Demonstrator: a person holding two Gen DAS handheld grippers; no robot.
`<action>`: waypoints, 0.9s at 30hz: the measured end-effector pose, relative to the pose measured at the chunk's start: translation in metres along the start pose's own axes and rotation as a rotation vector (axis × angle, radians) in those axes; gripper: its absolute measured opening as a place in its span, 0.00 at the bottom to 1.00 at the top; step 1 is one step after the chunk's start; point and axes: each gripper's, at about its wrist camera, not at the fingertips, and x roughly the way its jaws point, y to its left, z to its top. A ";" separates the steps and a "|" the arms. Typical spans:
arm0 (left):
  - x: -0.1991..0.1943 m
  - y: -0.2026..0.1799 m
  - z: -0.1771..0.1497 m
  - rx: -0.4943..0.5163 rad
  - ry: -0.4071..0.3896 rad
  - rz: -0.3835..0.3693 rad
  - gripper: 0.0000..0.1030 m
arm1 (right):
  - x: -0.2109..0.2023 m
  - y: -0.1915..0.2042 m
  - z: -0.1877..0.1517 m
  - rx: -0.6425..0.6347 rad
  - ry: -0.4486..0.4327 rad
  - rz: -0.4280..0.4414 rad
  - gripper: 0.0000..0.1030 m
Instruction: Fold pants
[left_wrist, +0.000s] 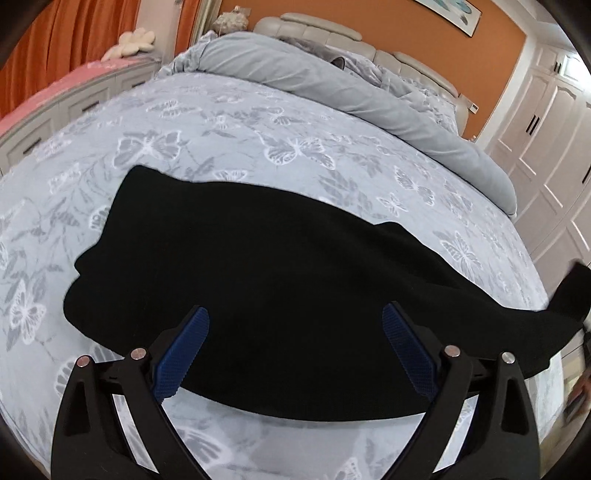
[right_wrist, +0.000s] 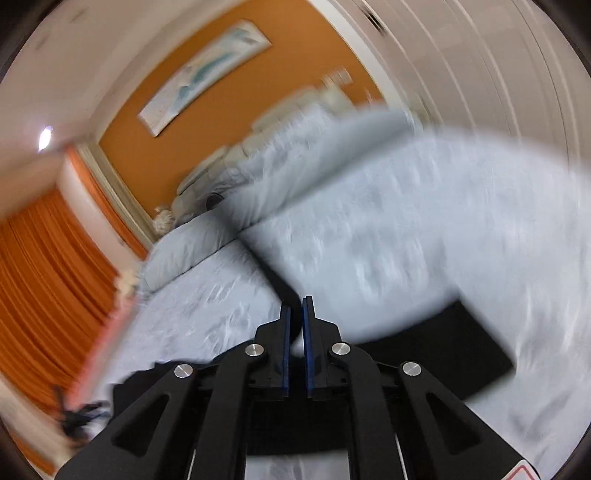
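Note:
Black pants (left_wrist: 280, 280) lie stretched across the butterfly-print bedspread (left_wrist: 221, 125), folded lengthwise, one end lifted at the far right. My left gripper (left_wrist: 295, 325) is open just above the pants' near edge, blue pads apart and empty. In the blurred right wrist view my right gripper (right_wrist: 296, 314) is shut on the black pants (right_wrist: 461, 354), a strip of dark fabric running up from between the pads (right_wrist: 308, 350).
A rolled grey duvet (left_wrist: 369, 88) and padded headboard (left_wrist: 332, 29) lie at the far end of the bed. White wardrobe doors (left_wrist: 546, 122) stand at right. Orange curtains (right_wrist: 48, 280) and a pink-topped cabinet (left_wrist: 55, 92) stand at left.

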 end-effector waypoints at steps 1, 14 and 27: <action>0.001 0.001 -0.001 -0.008 0.010 -0.005 0.90 | 0.001 -0.028 -0.012 0.050 0.020 -0.087 0.21; 0.002 -0.039 -0.005 0.057 -0.012 -0.033 0.90 | -0.020 0.023 -0.046 -0.432 0.074 -0.407 0.80; 0.001 -0.162 -0.031 0.373 -0.069 -0.199 0.90 | 0.034 0.043 -0.089 -0.633 0.356 -0.433 0.07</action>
